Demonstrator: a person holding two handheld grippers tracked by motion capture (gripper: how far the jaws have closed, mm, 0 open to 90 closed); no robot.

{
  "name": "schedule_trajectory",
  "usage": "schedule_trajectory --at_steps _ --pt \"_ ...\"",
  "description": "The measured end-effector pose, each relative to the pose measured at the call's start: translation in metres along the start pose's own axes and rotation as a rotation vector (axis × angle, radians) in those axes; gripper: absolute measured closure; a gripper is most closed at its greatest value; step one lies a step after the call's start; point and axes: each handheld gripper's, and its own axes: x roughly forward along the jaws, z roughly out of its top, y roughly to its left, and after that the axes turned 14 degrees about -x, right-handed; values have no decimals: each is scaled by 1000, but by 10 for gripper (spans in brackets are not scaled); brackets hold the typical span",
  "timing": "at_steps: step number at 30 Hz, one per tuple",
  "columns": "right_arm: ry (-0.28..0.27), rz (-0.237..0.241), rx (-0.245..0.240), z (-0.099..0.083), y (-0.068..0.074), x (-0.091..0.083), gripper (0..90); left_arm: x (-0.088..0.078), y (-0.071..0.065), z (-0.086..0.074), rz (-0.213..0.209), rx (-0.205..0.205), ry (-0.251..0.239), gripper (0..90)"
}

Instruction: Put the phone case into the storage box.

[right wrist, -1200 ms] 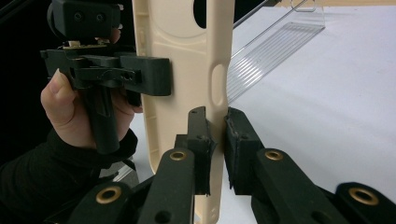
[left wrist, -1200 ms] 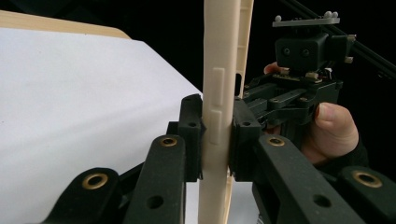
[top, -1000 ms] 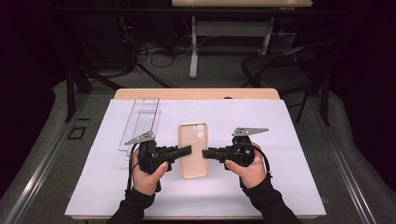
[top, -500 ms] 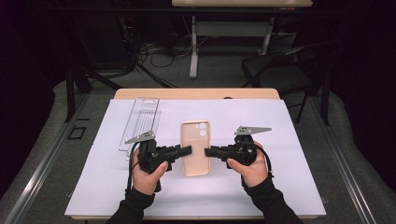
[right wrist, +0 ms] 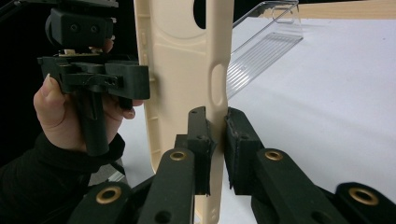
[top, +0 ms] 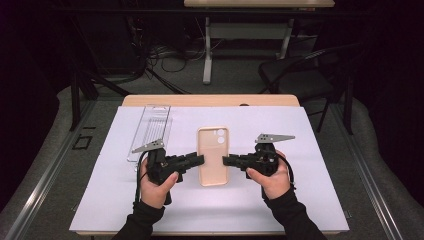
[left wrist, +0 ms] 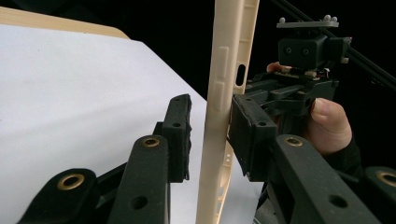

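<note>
While the case (top: 214, 156) sits mid-sheet in the high view, both grippers come at it from opposite sides. The right gripper (top: 229, 160) is at the case's right edge, and in the right gripper view its two pads are clamped tight on that side wall (right wrist: 215, 140), just below the button cut-out. The left gripper (top: 198, 159) is at the case's left edge; its jaws have just been opening, and in the left gripper view the case's wall (left wrist: 219, 130) stands between them, one pad clear of it with a visible gap, the other right up against it, though whether that one still presses I can't quite tell from this angle. So a loosened hold on the left, a firm pinch on the right. The clear tray (top: 150, 131) lies left of the case, towards the far side, well apart from it. The white sheet (top: 310, 200) spreads all round the case.
</note>
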Motion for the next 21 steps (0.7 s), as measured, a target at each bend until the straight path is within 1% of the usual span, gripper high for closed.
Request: schedule_trajectory --at_steps 3,8,11,14,16,17,18,21 --pt "-2 -5 0 0 -2 -1 820 0 0 0 -3 -12 -3 670" --pt "7 -16 -7 -1 -4 -3 820 0 1 1 18 -6 -9 650" --pt "14 -23 -8 -1 -5 -4 820 0 2 1 26 -19 -15 647" --pt "19 -36 -9 -2 -7 -5 820 1 3 2 37 -23 -15 647" --pt "22 -42 -6 -2 -8 -6 819 1 3 2 40 -14 -14 647" --pt "16 -46 -10 -2 -9 -6 820 2 3 1 47 -6 -12 644" --pt "20 -48 -5 -2 -10 -7 820 3 2 2 65 5 -8 634" --pt "20 -66 -9 -2 -12 -8 820 4 3 1 82 15 -13 608"
